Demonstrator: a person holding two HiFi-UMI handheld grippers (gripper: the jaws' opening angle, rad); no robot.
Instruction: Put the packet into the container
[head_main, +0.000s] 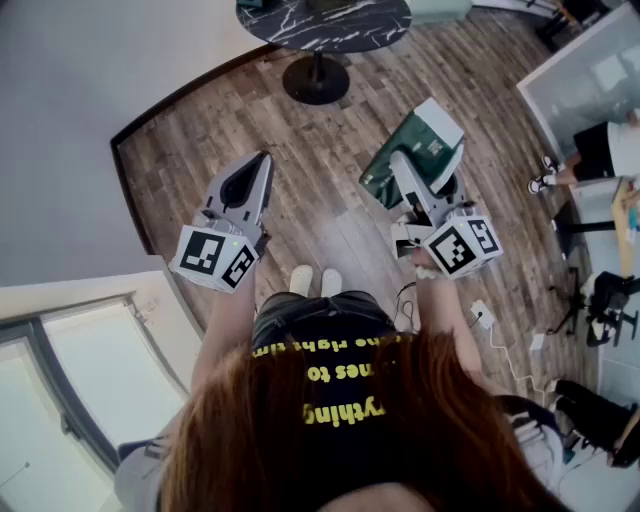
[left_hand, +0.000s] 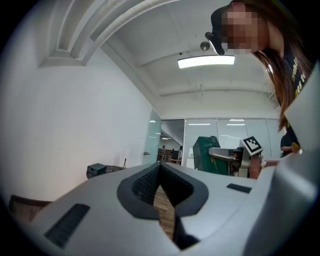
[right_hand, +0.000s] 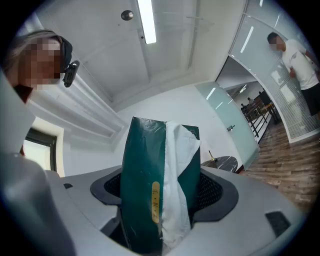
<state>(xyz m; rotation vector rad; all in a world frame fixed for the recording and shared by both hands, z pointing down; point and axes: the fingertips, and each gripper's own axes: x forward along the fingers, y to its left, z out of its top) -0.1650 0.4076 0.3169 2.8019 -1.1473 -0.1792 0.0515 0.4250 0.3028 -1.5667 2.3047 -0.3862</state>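
Note:
The packet is dark green with a white strip and stands up between the jaws of my right gripper, held out over the wooden floor. In the right gripper view the packet fills the gap and both pads press its sides, so the right gripper is shut on it. My left gripper is held level beside it at the left, its jaws together in a point and holding nothing. In the left gripper view the left gripper shows closed tips, with the packet beyond. No container is in view.
A round dark marble table on a black foot stands ahead. The person's white shoes are below the grippers. Cables and a plug strip lie on the floor at the right. Another person stands by a glass wall.

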